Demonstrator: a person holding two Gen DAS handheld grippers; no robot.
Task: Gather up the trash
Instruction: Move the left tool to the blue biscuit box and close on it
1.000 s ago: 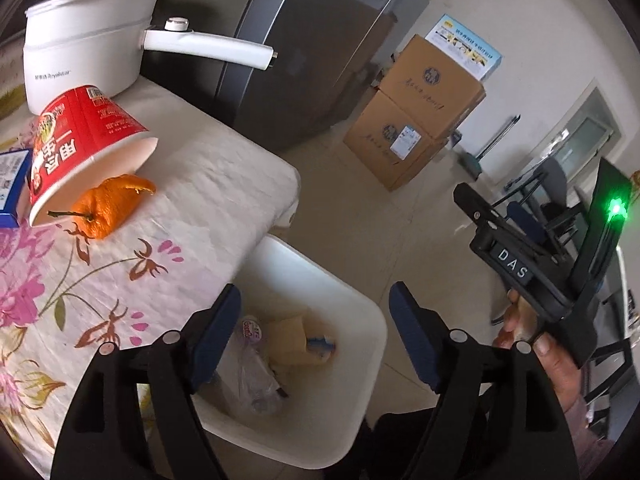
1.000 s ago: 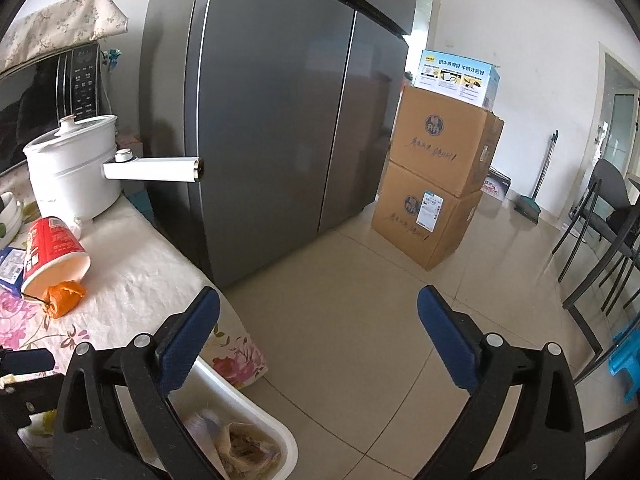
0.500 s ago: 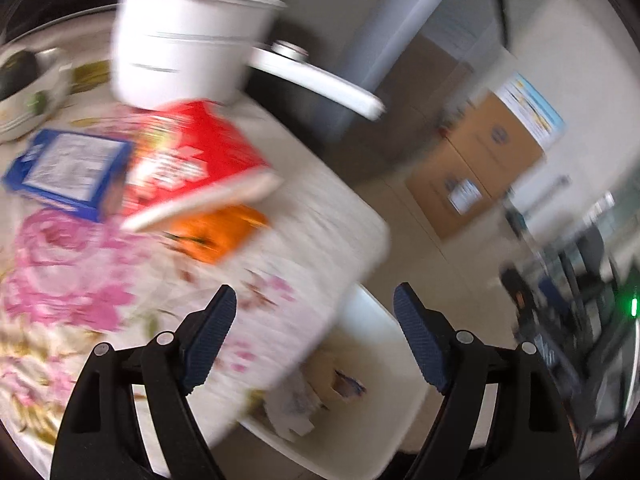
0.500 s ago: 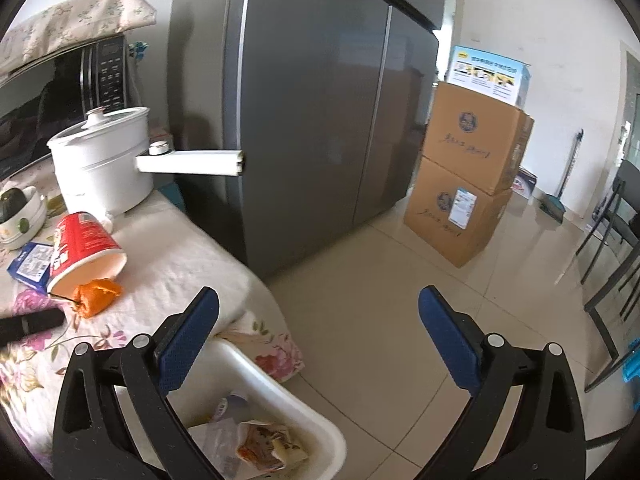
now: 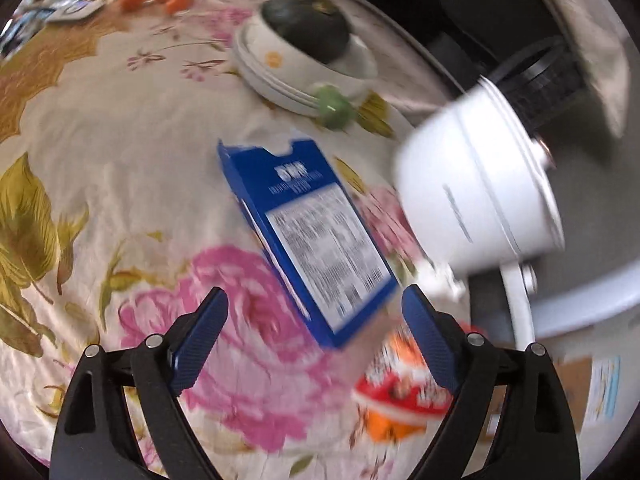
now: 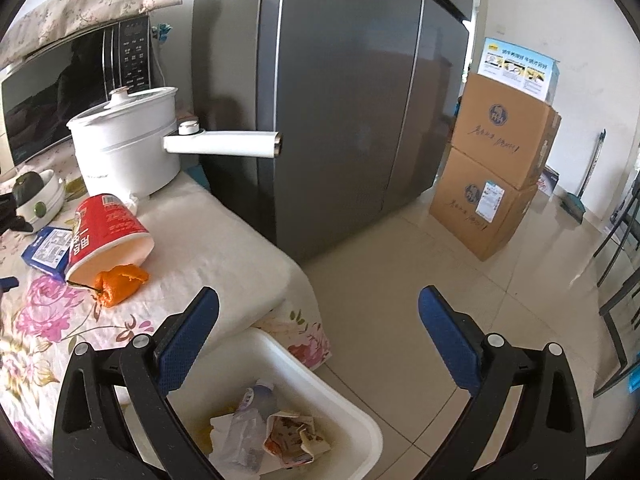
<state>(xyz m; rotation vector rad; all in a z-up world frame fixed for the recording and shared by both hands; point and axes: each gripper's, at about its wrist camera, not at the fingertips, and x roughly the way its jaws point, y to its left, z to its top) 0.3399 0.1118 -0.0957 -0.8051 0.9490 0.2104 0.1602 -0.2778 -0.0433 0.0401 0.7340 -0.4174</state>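
A flat blue carton (image 5: pixel 308 236) lies on the floral tablecloth (image 5: pixel 120 160), straight ahead of my open, empty left gripper (image 5: pixel 314 332). A tipped red noodle cup (image 5: pixel 404 384) and orange peel (image 5: pixel 392 428) lie blurred to its lower right. In the right wrist view the same blue carton (image 6: pixel 46 248), red cup (image 6: pixel 108 236) and peel (image 6: pixel 120 282) lie on the table. The white trash bin (image 6: pixel 352 416) with wrappers stands on the floor under my open, empty right gripper (image 6: pixel 318 338).
A white electric pot (image 6: pixel 128 144) with a long handle stands at the table's end, beside a grey fridge (image 6: pixel 340 100). A bowl with a dark fruit (image 5: pixel 304 36) sits behind the carton. Cardboard boxes (image 6: pixel 496 160) and chair legs (image 6: pixel 620 280) stand on the tiled floor.
My left gripper has swung from over the bin onto the table and now faces the blue carton. My right gripper has drifted left toward the table and bin. Both stay open.
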